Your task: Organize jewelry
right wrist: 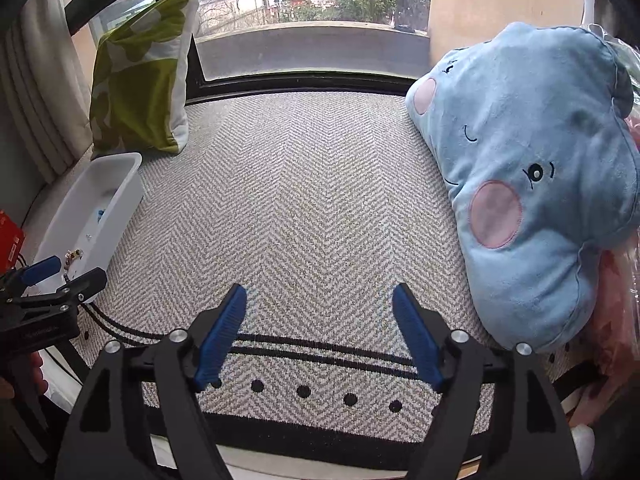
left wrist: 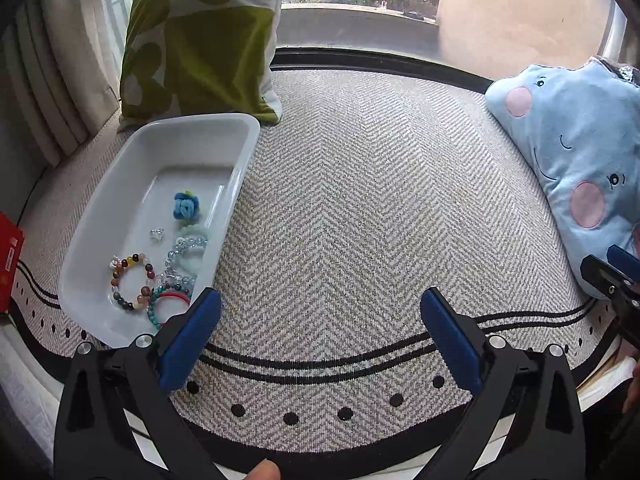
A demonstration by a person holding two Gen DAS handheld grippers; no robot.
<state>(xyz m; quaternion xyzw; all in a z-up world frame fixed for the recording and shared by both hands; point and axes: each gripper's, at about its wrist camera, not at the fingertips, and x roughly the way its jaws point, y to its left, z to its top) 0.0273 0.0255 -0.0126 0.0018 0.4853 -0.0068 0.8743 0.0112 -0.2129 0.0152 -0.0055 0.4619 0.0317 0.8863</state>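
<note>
A white rectangular tray lies on the herringbone mat at the left; it also shows in the right wrist view. In it lie a multicoloured bead bracelet, a clear blue bead bracelet, a turquoise and red bracelet, a blue knitted flower and a small clear ring. My left gripper is open and empty, its left finger beside the tray's near corner; it shows in the right wrist view too. My right gripper is open and empty above the mat.
A green and white cushion leans behind the tray. A blue cloud plush pillow lies on the mat's right side. A red box stands at the far left. A window ledge runs along the back.
</note>
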